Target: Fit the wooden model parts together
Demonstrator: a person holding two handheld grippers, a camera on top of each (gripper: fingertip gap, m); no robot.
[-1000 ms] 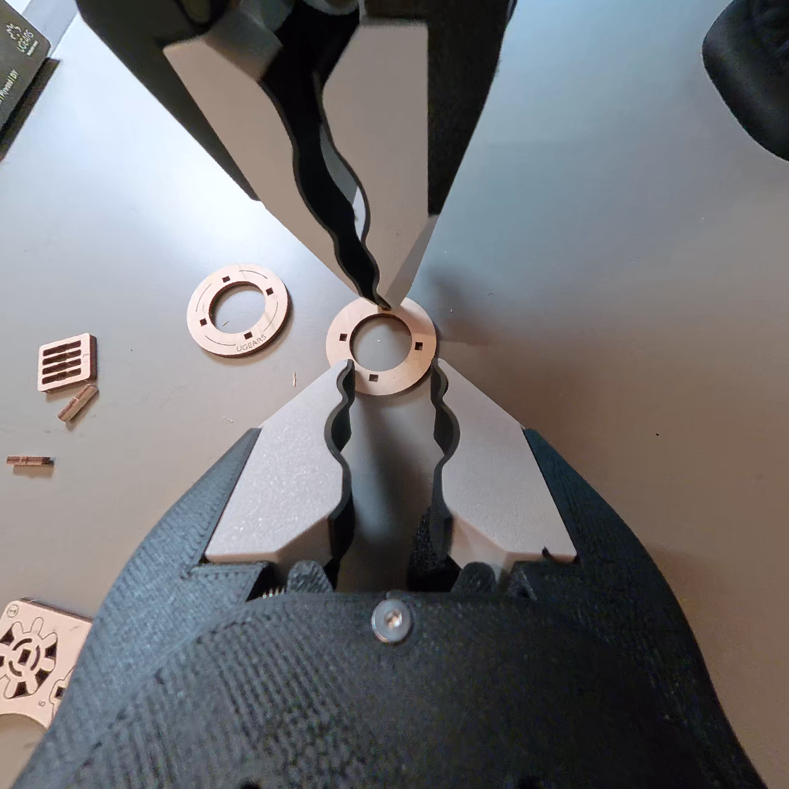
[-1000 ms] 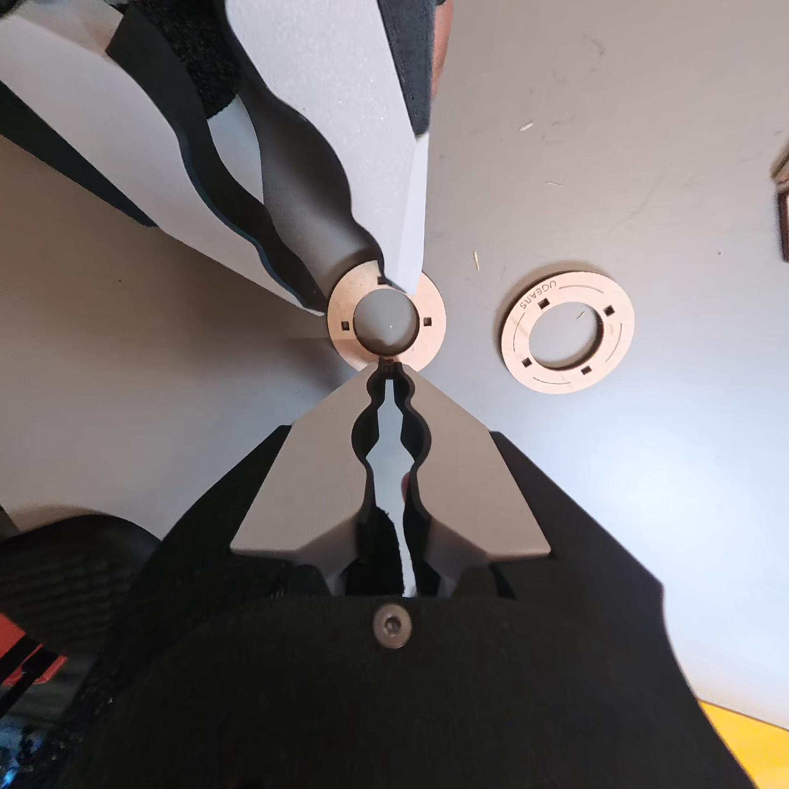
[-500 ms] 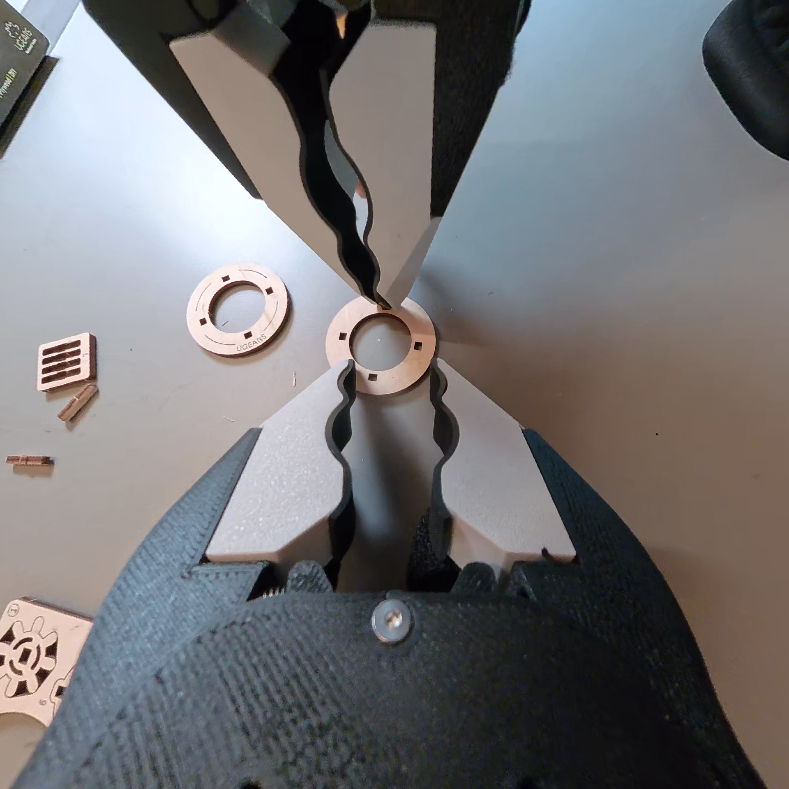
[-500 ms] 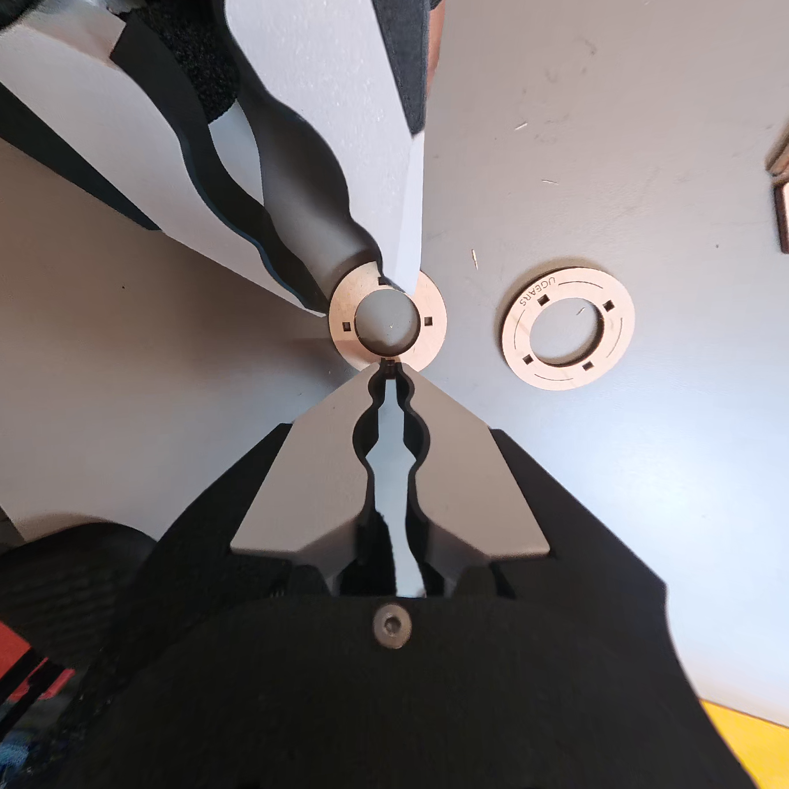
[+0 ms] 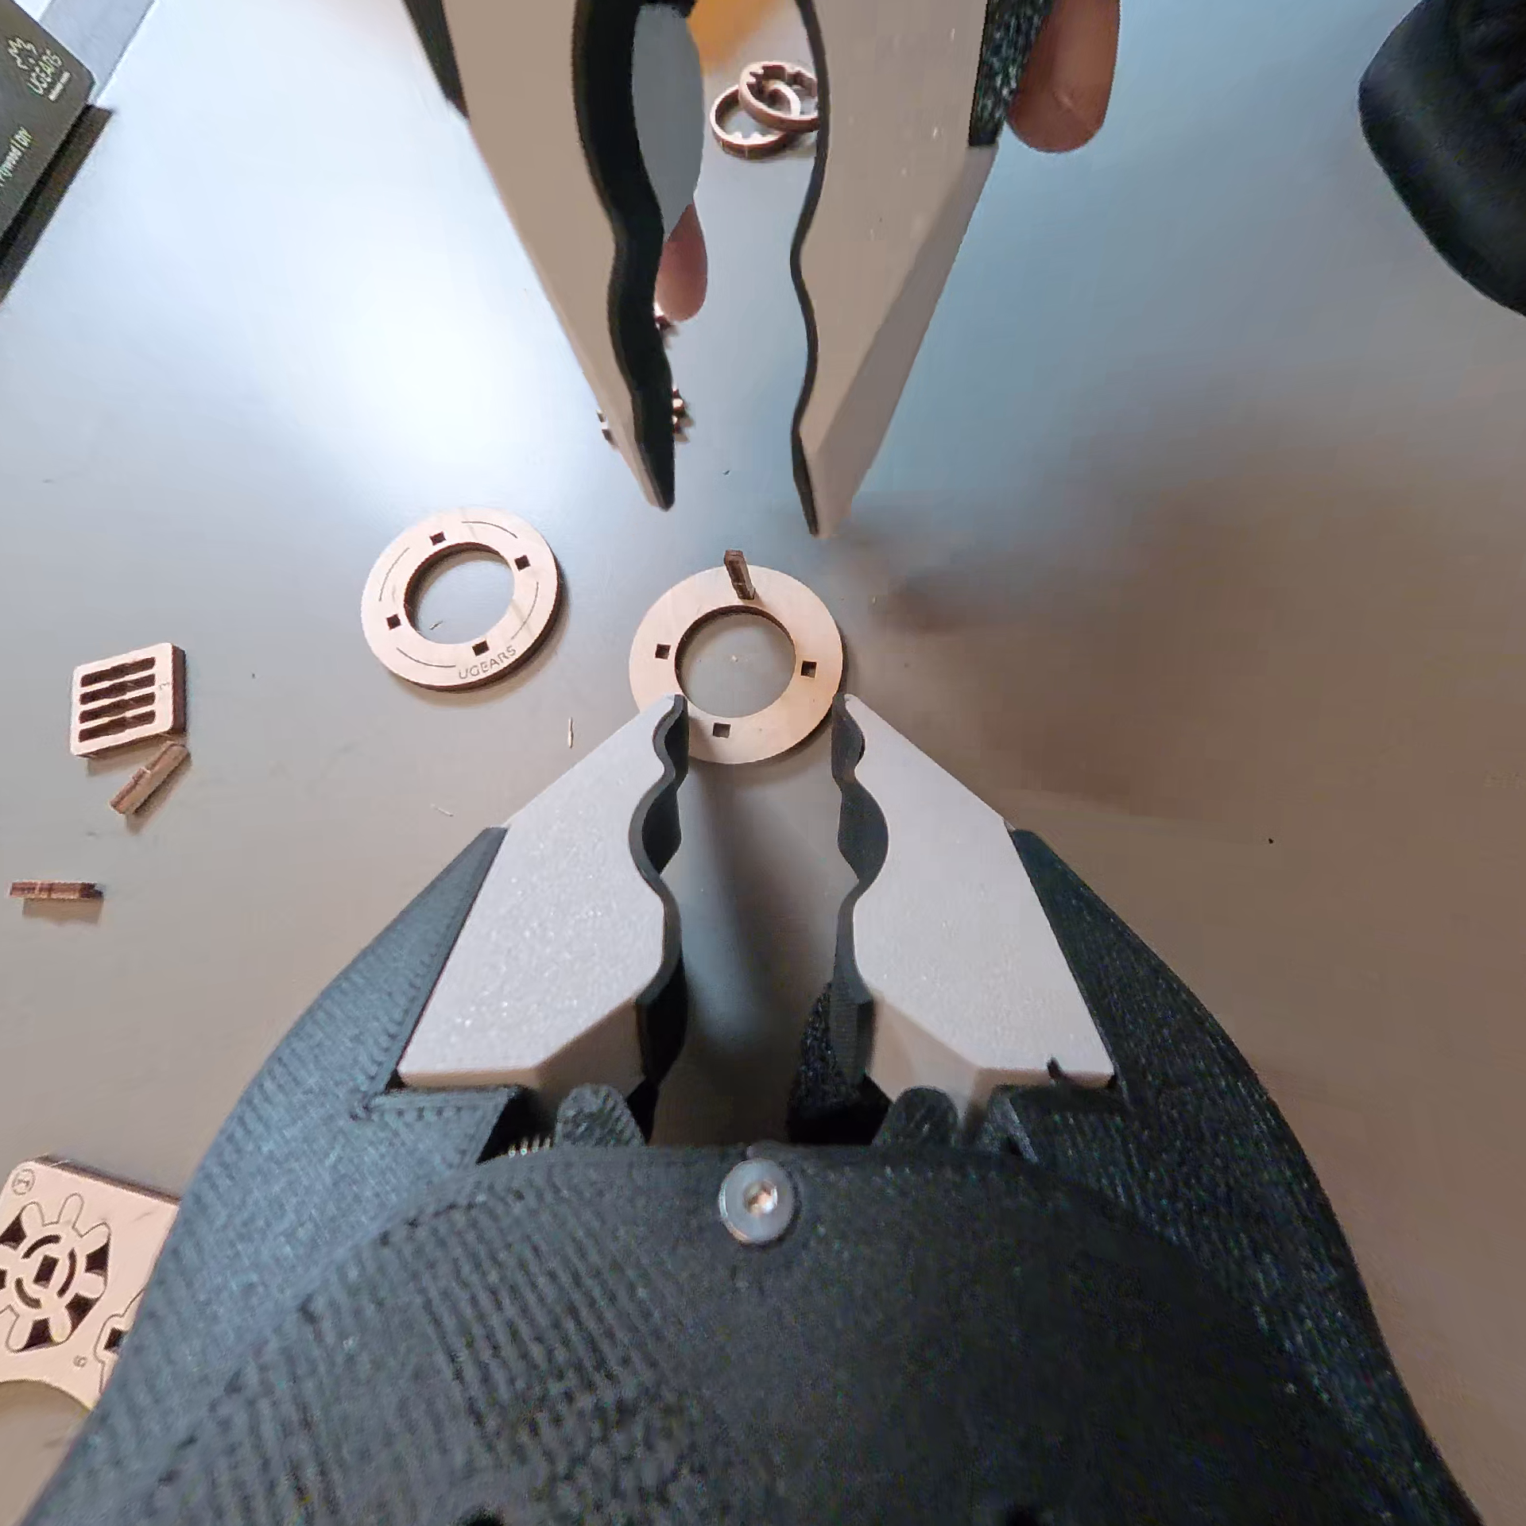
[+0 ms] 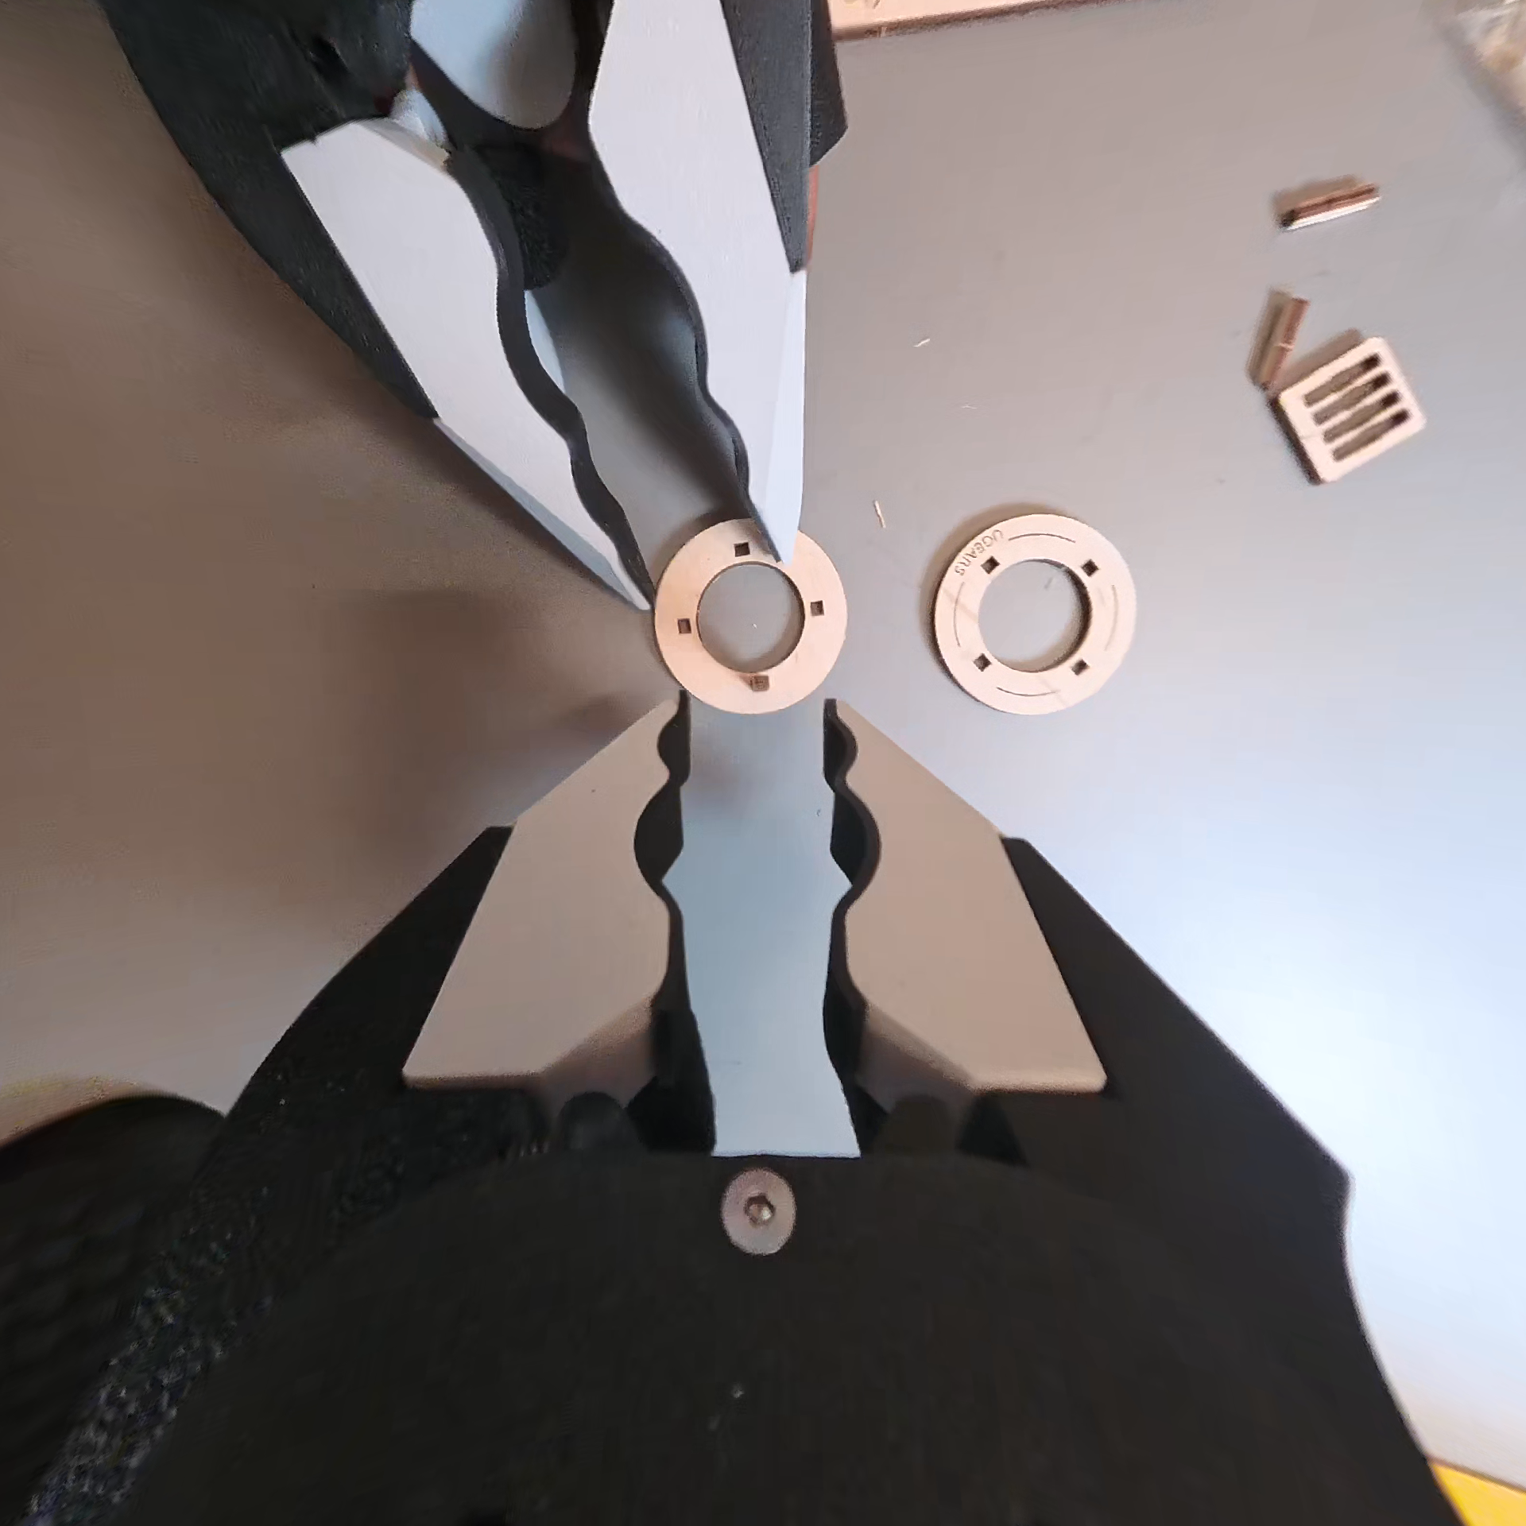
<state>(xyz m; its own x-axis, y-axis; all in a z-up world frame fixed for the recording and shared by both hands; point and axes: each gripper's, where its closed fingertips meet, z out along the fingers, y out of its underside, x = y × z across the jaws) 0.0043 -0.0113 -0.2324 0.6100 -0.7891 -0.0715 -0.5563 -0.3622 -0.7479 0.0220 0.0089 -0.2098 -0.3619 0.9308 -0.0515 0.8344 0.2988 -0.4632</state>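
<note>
Left wrist view: left hand-held gripper (image 5: 758,702) open, tips touching wooden ring (image 5: 736,665); small peg (image 5: 737,571) upright in ring; right hand-held gripper (image 5: 739,516) open, empty, just beyond peg.

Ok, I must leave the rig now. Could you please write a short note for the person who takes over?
Left gripper: open, holds nothing, tips at the near edge of the plain ring.
Right gripper: open, empty, tips just short of the ring.
Done: one peg stands in the ring's slot on the right gripper's side.
To do: three slots are empty. Loose pegs lie on the table beside the grille piece; the engraved ring lies flat, apart.
</note>
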